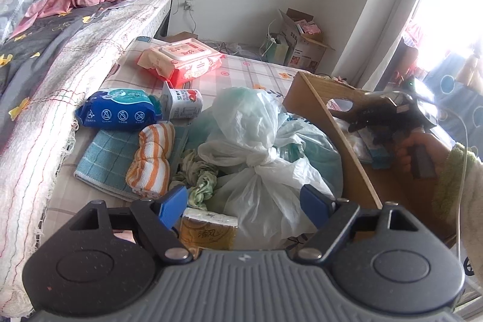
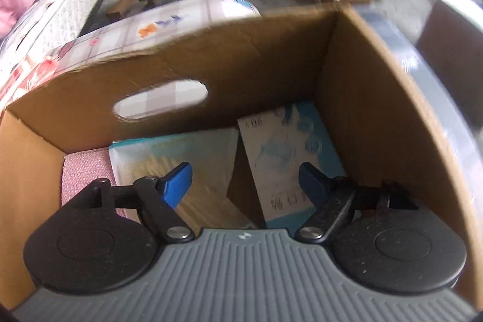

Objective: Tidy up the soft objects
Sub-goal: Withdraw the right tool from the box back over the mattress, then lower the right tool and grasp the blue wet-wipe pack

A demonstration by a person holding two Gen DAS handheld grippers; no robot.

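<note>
My left gripper hangs open over a pile of soft goods on the checked table cover. A knotted white plastic bag lies between and beyond its blue fingers, untouched. To the left are an orange-striped towel, a teal cloth, a blue wipes pack and a red wipes pack. My right gripper is open inside the cardboard box, above a blue-white pack, a yellowish pack and a pink pack. The left wrist view shows the right gripper over that box.
A bed with a rumpled quilt runs along the left of the table. A green-white cloth and a yellow tissue pack lie under my left gripper. An open carton and cables sit on the floor by the far wall.
</note>
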